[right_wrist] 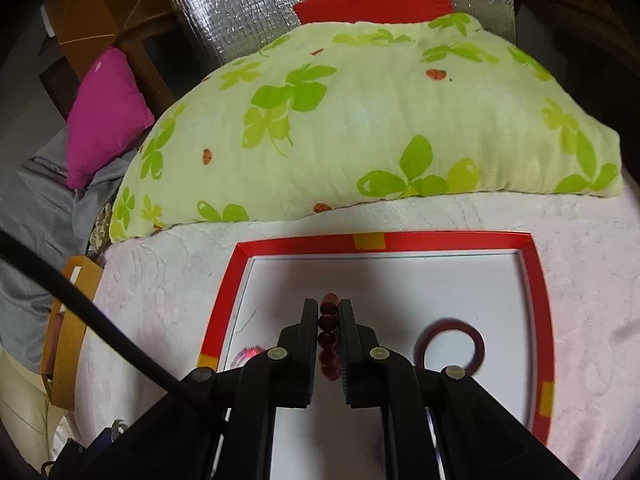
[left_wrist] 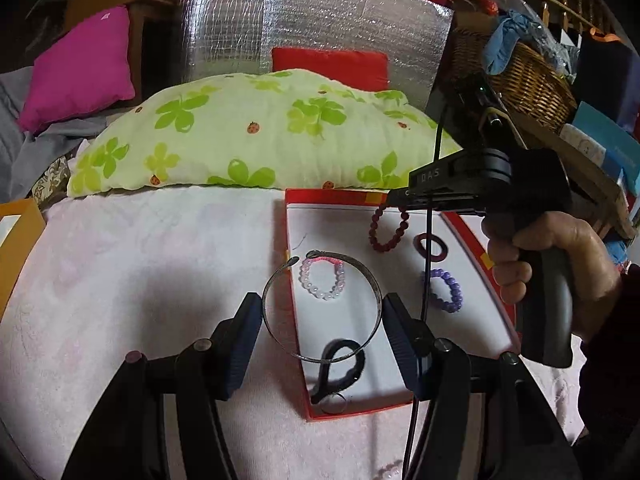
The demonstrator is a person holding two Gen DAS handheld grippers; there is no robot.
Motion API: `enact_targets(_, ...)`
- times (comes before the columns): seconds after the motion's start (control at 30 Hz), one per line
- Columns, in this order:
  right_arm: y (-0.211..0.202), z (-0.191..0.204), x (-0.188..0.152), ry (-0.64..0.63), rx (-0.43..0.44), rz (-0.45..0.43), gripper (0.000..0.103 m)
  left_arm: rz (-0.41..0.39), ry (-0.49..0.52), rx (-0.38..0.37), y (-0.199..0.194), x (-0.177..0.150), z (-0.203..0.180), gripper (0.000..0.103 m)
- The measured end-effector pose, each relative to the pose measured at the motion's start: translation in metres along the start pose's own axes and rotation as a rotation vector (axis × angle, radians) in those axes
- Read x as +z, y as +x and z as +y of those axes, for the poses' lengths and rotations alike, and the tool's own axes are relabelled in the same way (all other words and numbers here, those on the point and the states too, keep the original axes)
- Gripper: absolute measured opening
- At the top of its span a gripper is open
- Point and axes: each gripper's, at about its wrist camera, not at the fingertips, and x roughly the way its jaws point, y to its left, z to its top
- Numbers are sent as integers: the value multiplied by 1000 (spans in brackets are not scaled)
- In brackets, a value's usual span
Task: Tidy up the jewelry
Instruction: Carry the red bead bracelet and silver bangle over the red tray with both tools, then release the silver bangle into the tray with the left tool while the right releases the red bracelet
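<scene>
- I am looking over a pale pink textured bedcover (left_wrist: 132, 264) that is lying under everything.
- A green clover-print pillow (left_wrist: 256, 132) is resting behind, with a red cushion (left_wrist: 330, 68) and silver quilted foil panel (left_wrist: 288, 20) standing beyond.
- A magenta cushion (left_wrist: 80, 68) is leaning left; a wicker basket (left_wrist: 528, 76) is sitting right.

green-leaf pillow (right_wrist: 360, 128) | magenta cushion (left_wrist: 80, 68) | wicker basket (left_wrist: 528, 76) | silver foil sheet (left_wrist: 312, 20)

I'm working in a lived-in home bedroom: a pale pink textured bedspread (left_wrist: 140, 248), a green clover-print pillow (left_wrist: 256, 132) at twelve o'clock, a magenta cushion (left_wrist: 80, 68) at ten, a cluttered woven wicker basket (left_wrist: 528, 76) at two.
</scene>
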Motion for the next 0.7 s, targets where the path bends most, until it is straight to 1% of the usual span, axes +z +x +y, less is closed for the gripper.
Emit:
enact_targets(0.1, 11, -13, 5, 31, 20, 1, 11, 17, 0, -15, 8, 1, -2, 63)
enact_targets(0.2, 19, -25, 8, 42, 18, 5, 11, 32, 22, -44, 17, 0, -11, 63)
enact_targets(0.37, 19, -46, 11, 70, 17, -13, 12, 84, 65, -84, 37, -6, -29, 63)
enact_targets(0.47, 18, -58, 11, 94, 23, -11, 12, 96, 93, -98, 44, -7, -39, 63)
enact_targets(0.53, 13, -63, 10, 98, 15, -28, 12, 103, 111, -109, 49, -8, -45, 64)
enact_targets(0.63, 1, -73, 5, 124, 27, -48, 24, 113, 134, -116, 54, -10, -52, 64)
enact_targets(0.7, -11, -81, -2, 136, 36, -71, 25, 111, 148, -116, 55, -10, -55, 64)
